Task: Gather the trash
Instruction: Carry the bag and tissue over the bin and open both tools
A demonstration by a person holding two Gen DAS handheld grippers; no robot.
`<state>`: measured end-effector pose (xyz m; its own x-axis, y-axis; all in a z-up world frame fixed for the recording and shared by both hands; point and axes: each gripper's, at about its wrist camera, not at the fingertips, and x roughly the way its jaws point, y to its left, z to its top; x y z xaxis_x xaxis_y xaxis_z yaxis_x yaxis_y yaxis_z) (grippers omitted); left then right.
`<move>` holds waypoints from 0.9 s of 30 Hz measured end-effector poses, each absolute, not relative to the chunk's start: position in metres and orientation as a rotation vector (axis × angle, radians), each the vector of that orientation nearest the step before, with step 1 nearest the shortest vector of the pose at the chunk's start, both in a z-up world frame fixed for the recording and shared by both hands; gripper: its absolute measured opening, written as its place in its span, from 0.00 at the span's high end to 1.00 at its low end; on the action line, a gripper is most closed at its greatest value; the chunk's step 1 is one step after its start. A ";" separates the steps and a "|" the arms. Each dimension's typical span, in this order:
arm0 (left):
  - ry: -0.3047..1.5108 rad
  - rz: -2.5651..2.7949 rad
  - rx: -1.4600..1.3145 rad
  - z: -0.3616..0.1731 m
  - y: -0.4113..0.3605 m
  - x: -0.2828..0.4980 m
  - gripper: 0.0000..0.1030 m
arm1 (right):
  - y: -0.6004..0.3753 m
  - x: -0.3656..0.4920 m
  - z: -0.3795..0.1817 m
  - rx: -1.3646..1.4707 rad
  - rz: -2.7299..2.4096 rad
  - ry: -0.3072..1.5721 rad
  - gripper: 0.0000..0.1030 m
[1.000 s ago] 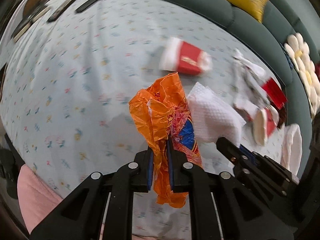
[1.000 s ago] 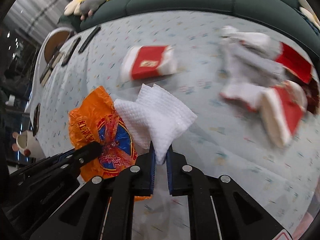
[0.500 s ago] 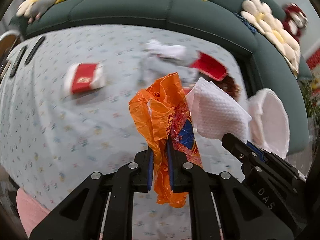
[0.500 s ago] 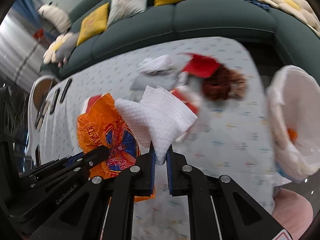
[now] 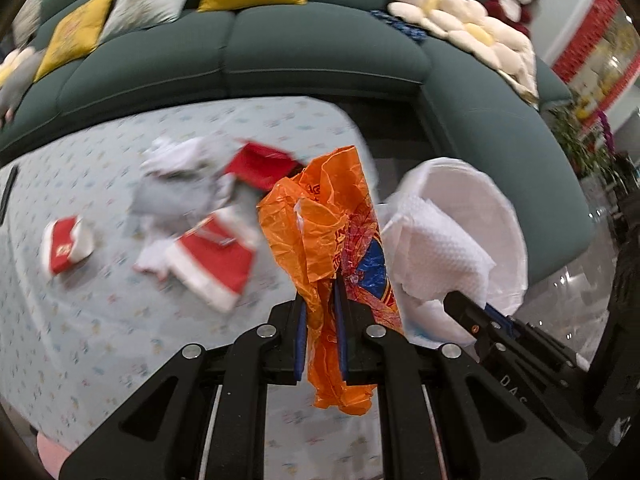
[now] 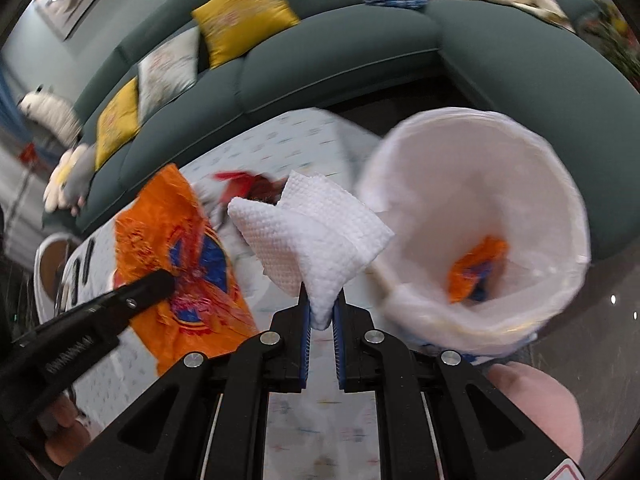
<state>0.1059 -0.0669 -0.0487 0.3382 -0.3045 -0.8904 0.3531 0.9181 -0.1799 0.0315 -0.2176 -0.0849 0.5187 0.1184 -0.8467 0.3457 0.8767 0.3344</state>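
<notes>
The left gripper (image 5: 320, 300) is clamped on a crumpled orange plastic snack wrapper with a blue-and-red print (image 5: 332, 236), which stands up between the jaws and hangs out below them; the right gripper (image 6: 320, 308) pinches the lower corner of a folded white embossed paper towel (image 6: 312, 236), which fans out above its fingertips. Just beyond and to the right of both held items stands a round bin lined with a white plastic bag (image 6: 560, 184), an orange wrapper scrap (image 6: 476, 268) lying at its bottom. Farther off, red-and-white paper cartons (image 5: 212, 260) lie scattered on the table with a pale patterned cloth (image 5: 80, 320), with a dark green sofa (image 5: 320, 52) behind.
</notes>
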 end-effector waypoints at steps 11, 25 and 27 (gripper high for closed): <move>1.133 -0.569 0.088 -0.046 -0.160 0.107 0.89 | -0.310 0.002 -0.100 0.580 -0.317 1.009 0.90; 1.129 -0.528 0.027 -0.049 -0.189 0.115 0.40 | -0.333 0.000 -0.093 0.577 -0.408 0.964 0.59; 1.128 -0.514 0.041 -0.049 -0.184 0.115 0.40 | -0.330 0.002 -0.092 0.563 -0.403 0.966 0.58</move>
<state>0.1155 -0.1844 -0.0495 0.3249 -0.3719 -0.8695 0.4124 0.8831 -0.2236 0.0017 -0.3302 -0.0916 0.5136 -0.0730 -0.8549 0.5558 0.7874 0.2666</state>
